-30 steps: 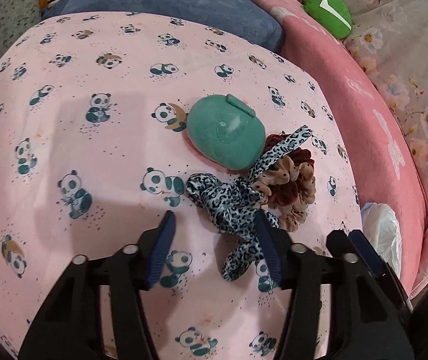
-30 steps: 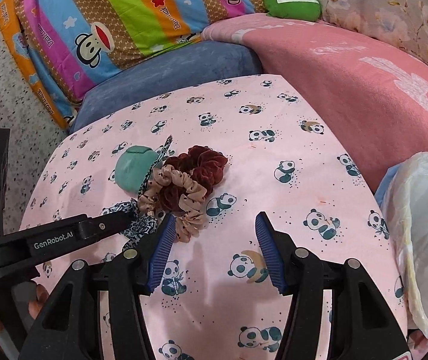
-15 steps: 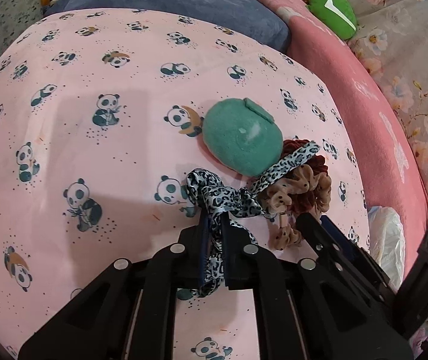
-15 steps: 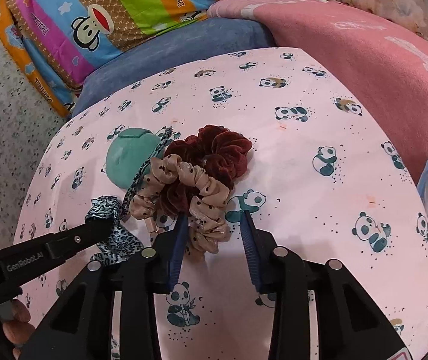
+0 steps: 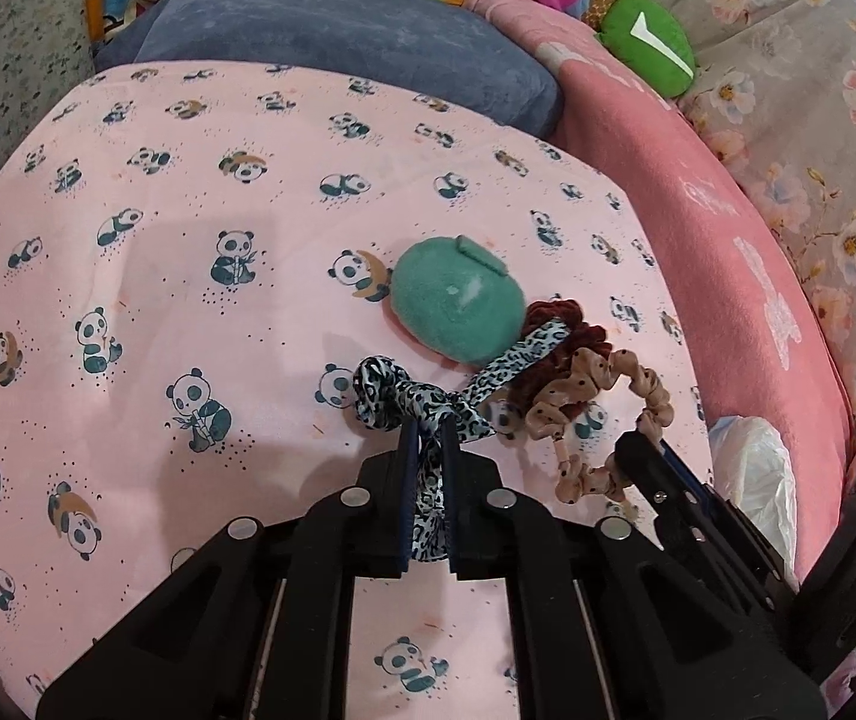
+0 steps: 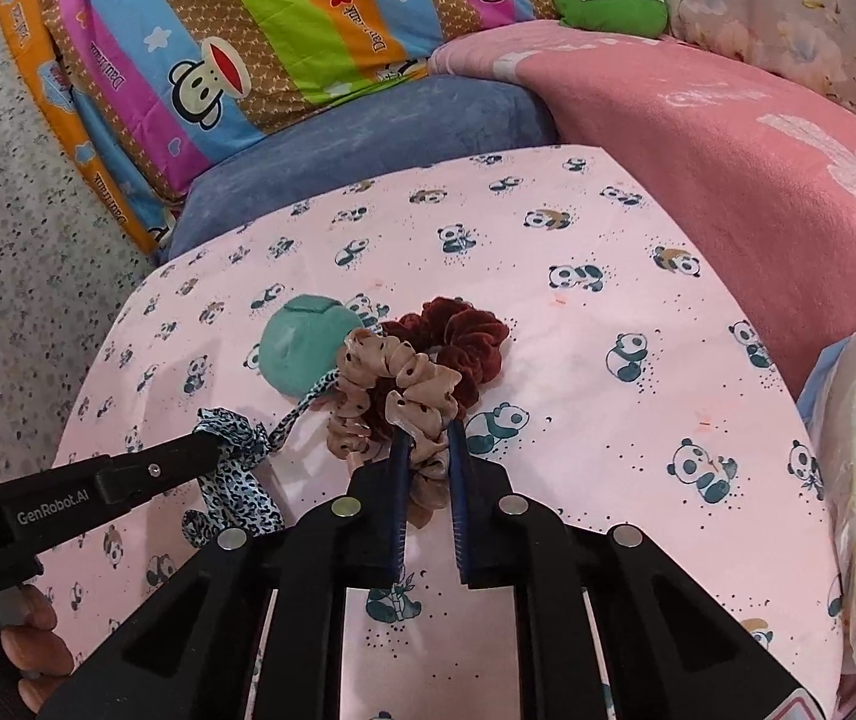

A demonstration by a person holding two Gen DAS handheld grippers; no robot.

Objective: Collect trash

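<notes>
Both tools tilt steeply down over the panda-print sheet [image 5: 128, 276]. The left tool [image 5: 428, 438] is clamped on the leopard-print scrunchie [image 5: 392, 396], whose tail runs back between its pads. The right tool [image 6: 428, 438], whose jaws have just been closing, pinches the tan dotted scrunchie [image 6: 392, 384]. A second ago both stood wide above the pile. The maroon scrunchie [image 6: 457, 330] and teal pouch [image 5: 457, 306] lie just ahead.

Leopard-print ribbon scrunchie [image 5: 413, 405] bunched at 6 o'clock of teal round pouch [image 5: 454, 306], one tail draped against it. Beige dotted scrunchie [image 6: 395, 396] overlapping maroon velvet scrunchie [image 6: 457, 333], at 4 o'clock of pouch.
</notes>
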